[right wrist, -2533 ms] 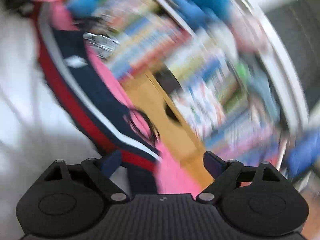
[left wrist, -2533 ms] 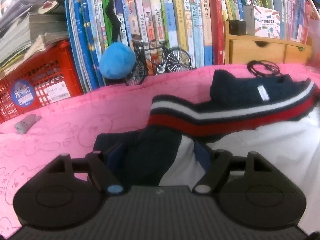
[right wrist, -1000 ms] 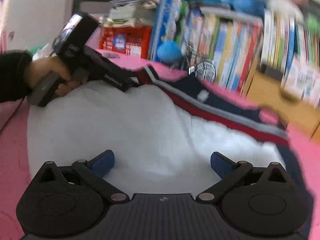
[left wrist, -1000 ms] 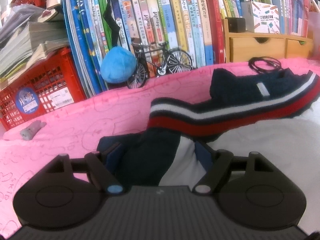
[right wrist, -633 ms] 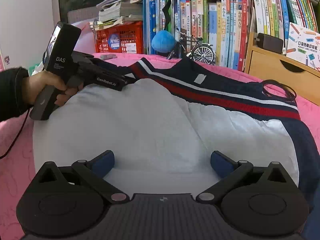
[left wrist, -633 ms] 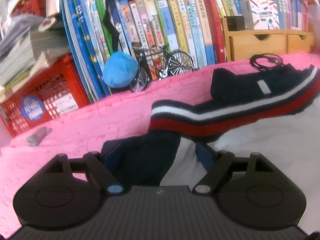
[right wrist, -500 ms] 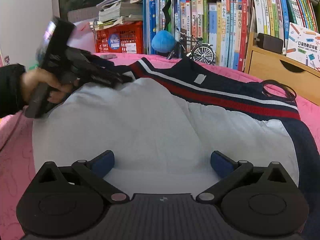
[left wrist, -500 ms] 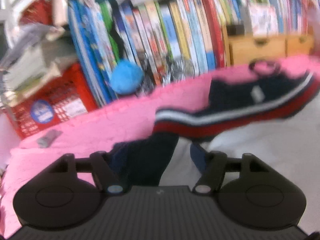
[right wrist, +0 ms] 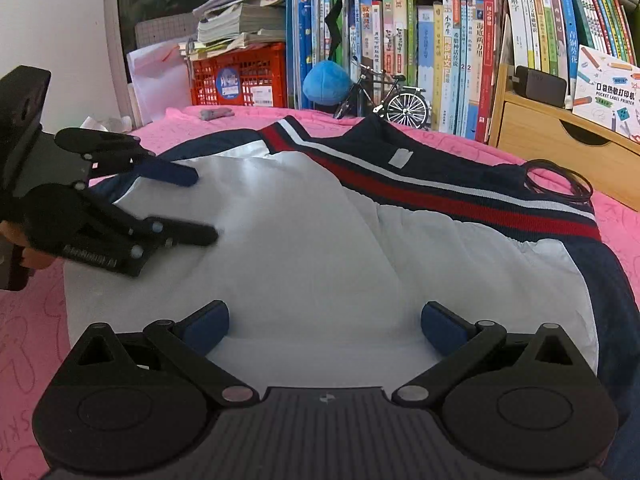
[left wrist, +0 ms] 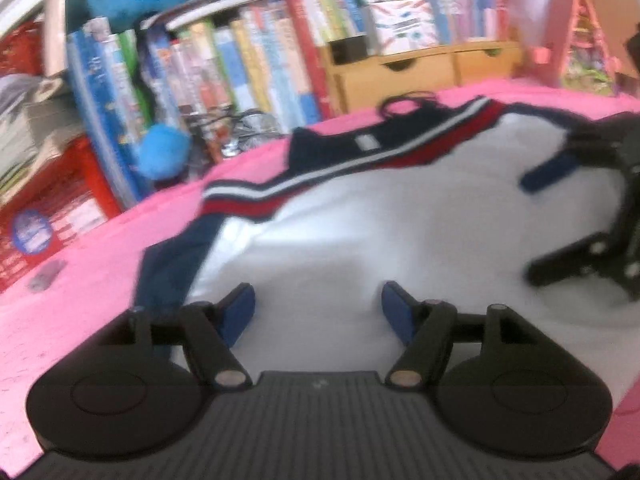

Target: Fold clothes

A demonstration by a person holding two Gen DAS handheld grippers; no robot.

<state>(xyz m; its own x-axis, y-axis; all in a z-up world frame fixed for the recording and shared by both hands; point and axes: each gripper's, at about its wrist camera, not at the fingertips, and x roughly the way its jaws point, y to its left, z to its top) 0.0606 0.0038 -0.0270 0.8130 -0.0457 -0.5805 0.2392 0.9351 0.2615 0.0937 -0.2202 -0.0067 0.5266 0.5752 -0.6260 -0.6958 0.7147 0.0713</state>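
A white garment [right wrist: 312, 240] with navy sleeves and a red, white and navy striped band [right wrist: 440, 196] lies spread on the pink cover [right wrist: 32, 340]. My right gripper [right wrist: 324, 324] stands open over the near edge of the white cloth, with nothing pinched. At the left of the right wrist view my left gripper [right wrist: 200, 204] hovers over the white body beside the navy sleeve [right wrist: 120, 182]. Its jaws are opening and hold nothing. The blurred left wrist view shows the left gripper [left wrist: 316, 312] over the white cloth [left wrist: 400, 220], with the right gripper [left wrist: 536, 224] at the far right.
Behind the cover stand a row of books [right wrist: 440, 52], a red crate [right wrist: 240, 76], a blue plush ball [right wrist: 326, 88], a model bicycle [right wrist: 384, 98] and wooden drawers [right wrist: 560, 144]. A black cable loop [right wrist: 558, 180] lies on the garment's far right end.
My left gripper has drawn off the navy sleeve that lay between its fingers and swung right over the white body. The right gripper has kept still.
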